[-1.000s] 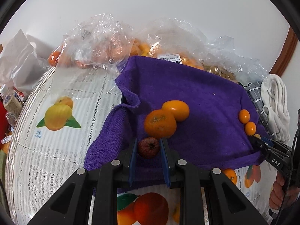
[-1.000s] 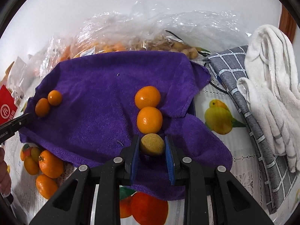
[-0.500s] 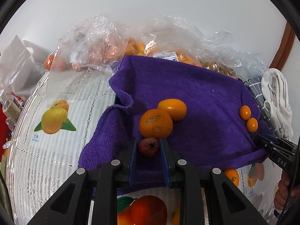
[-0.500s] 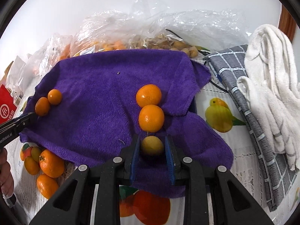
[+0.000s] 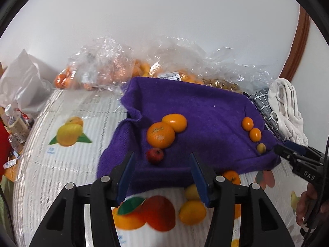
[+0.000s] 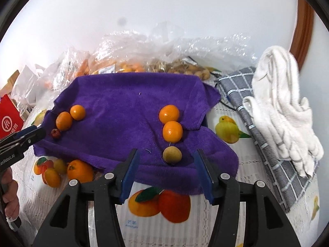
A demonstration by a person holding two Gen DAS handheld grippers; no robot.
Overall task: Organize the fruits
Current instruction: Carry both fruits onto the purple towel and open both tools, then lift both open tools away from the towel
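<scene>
White wall behind purple towel (image 5: 205,111), left gripper (image 5: 162,173) opening – small red fruit (image 5: 155,155) lying free, right gripper (image 6: 167,170) opening – yellow-brown fruit (image 6: 172,154) released

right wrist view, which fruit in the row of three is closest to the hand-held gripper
The dull yellow-brown fruit on the purple towel, just ahead of the right hand-held gripper, whose jaws are opening. The two behind it are bright orange.
</scene>
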